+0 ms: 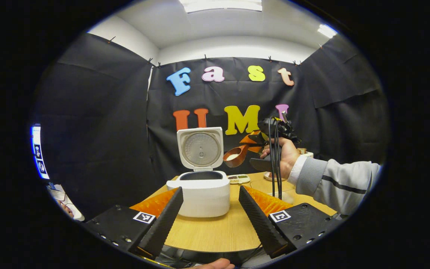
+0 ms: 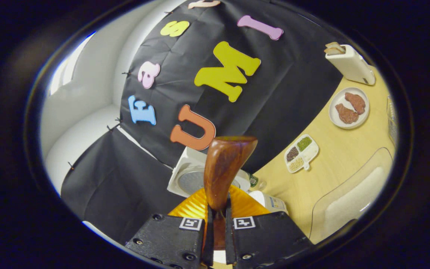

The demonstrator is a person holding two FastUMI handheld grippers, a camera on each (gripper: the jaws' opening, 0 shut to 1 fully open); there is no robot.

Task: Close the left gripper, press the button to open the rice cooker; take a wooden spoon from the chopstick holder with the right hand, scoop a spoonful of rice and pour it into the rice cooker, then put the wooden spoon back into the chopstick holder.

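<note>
A round pale wooden table (image 1: pixel 215 231) stands in a black-draped booth. At its left side sits a white, boxy rice cooker (image 1: pixel 203 193), its lid swung up and back so the silver inner plate faces the room and the dark pot mouth lies open from above. That open lid suggests the button press is done.

Low in the left gripper view, the left gripper (image 1: pixel 210 213) hangs back from the cooker with its two black ribbed fingers spread wide, empty, the cooker framed between them. It seems parked there to leave the pot mouth free.

To the right of the raised lid, a hand in a grey sleeve holds the right gripper (image 1: pixel 256 141) in the air. Its fingers are clamped on the handle of a reddish-brown wooden spoon (image 1: pixel 236 155); in the right gripper view the handle is pinched between narrow jaws, and the spoon's underside faces the camera. A little white rice shows in the bowl, which sits above and slightly right of the pot mouth, likely kept fairly level to avoid spilling before the pour.

Further right lie a small white divided dish of grains (image 2: pixel 301 153), a white plate with two brown pieces (image 2: pixel 349 107), and a white upright toaster-like box (image 2: pixel 351 64).
</note>
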